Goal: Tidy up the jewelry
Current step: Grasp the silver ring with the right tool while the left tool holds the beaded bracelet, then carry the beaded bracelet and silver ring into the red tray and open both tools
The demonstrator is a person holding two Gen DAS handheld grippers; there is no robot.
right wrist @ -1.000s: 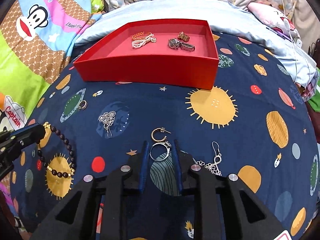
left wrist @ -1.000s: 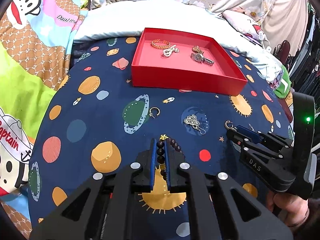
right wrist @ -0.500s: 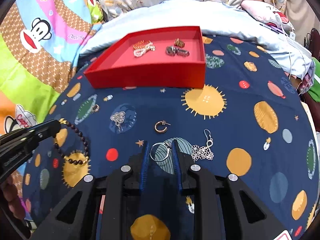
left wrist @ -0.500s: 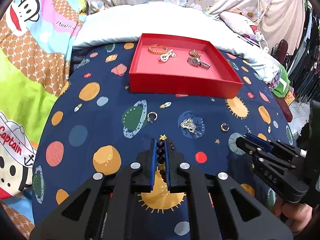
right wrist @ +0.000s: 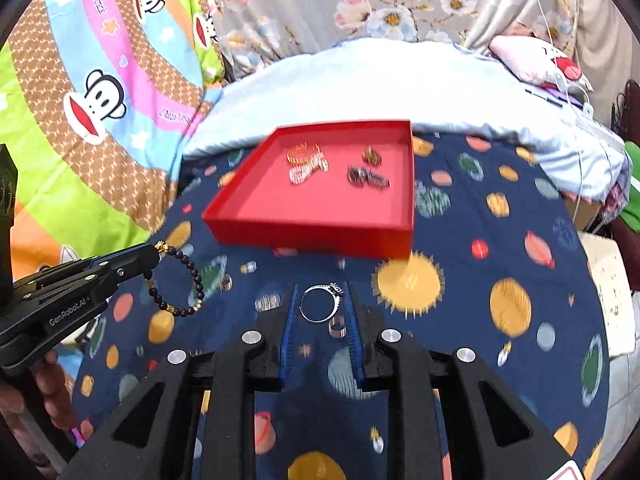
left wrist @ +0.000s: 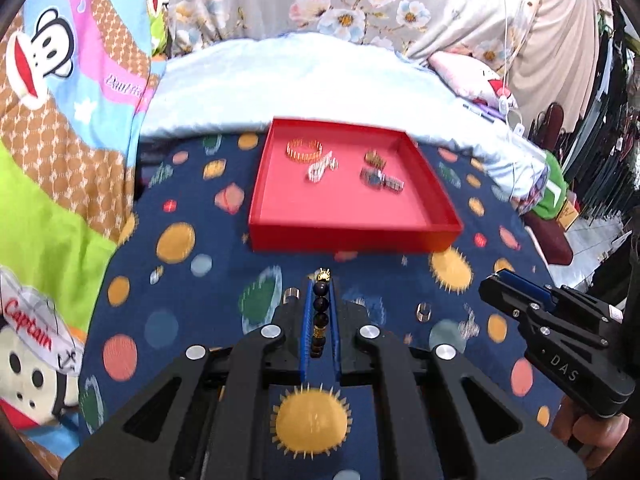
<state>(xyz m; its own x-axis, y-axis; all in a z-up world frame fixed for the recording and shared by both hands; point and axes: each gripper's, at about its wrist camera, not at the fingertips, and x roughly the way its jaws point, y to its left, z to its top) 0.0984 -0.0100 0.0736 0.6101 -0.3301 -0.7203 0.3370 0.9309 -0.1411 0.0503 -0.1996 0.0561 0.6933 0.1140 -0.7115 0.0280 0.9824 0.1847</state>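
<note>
A red tray (left wrist: 352, 236) (right wrist: 312, 236) sits at the far side of the navy space-print cloth. It holds a gold bracelet (left wrist: 304, 149), a pearl piece (left wrist: 322, 166) and a watch (left wrist: 382, 178). My left gripper (left wrist: 320, 286) is shut on a dark bead bracelet (left wrist: 321, 312), lifted above the cloth; the bracelet hangs in a loop in the right wrist view (right wrist: 180, 280). My right gripper (right wrist: 320, 300) is shut on a silver ring (right wrist: 320, 304), also lifted, and it shows in the left wrist view (left wrist: 504, 280).
Small earrings and a silver pendant lie blurred on the cloth below the grippers (right wrist: 338, 326) (left wrist: 424, 312). A pale blue blanket (left wrist: 304, 80) lies behind the tray. Cartoon-print bedding (left wrist: 60, 160) is on the left. The cloth's right edge drops off (right wrist: 600, 280).
Both grippers have risen well above the cloth and moved toward the red tray, the left carrying the bead bracelet, the right the ring. The loose jewelry stayed on the cloth.
</note>
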